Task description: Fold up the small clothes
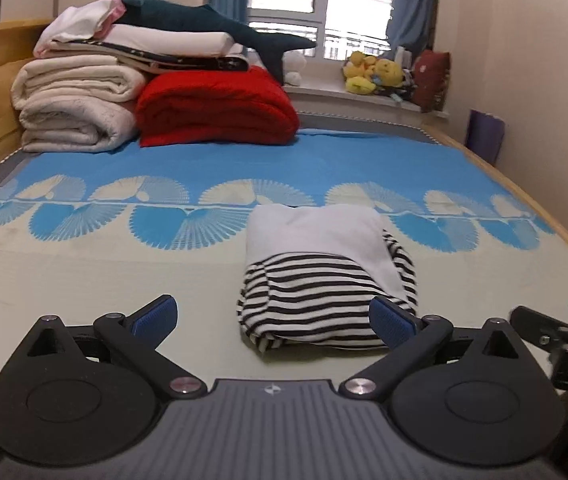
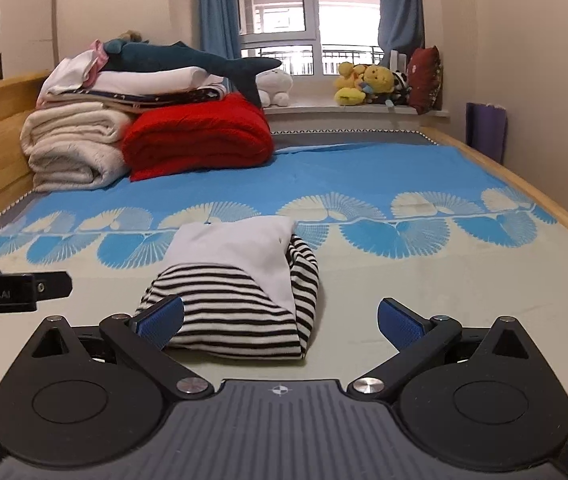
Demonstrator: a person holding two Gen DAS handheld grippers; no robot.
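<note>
bed (image 1: 84, 264): patterned blue-and-cream sheet covers it; carries everything below.
far stack: red blanket (image 1: 216, 108) and cream quilts (image 1: 72, 108) sit at the far left of the bed, well apart from the work zone.
garment (image 1: 324, 276): small striped-and-white piece, already folded into a compact bundle, lying flat on the near part of the bed. Long axis runs near-to-far; white panel at the far end, striped folded edge at the near end.
left gripper (image 1: 272, 320): jaws released, spread wide, holding nothing. Bundle lies ahead and right of its centre line; its right pad (image 1: 390, 322) overlaps the bundle's near right corner in view, contact cannot be told.
right gripper (image 2: 280, 322): jaws released, wide, empty. Bundle lies ahead and left of centre; left pad (image 2: 162, 322) overlaps its near left corner.
key relation: bundle sits between the two grippers, about equally near to each.
judgement: folding looks nearly or fully done; any further move approaches the near edge from both sides.
</note>
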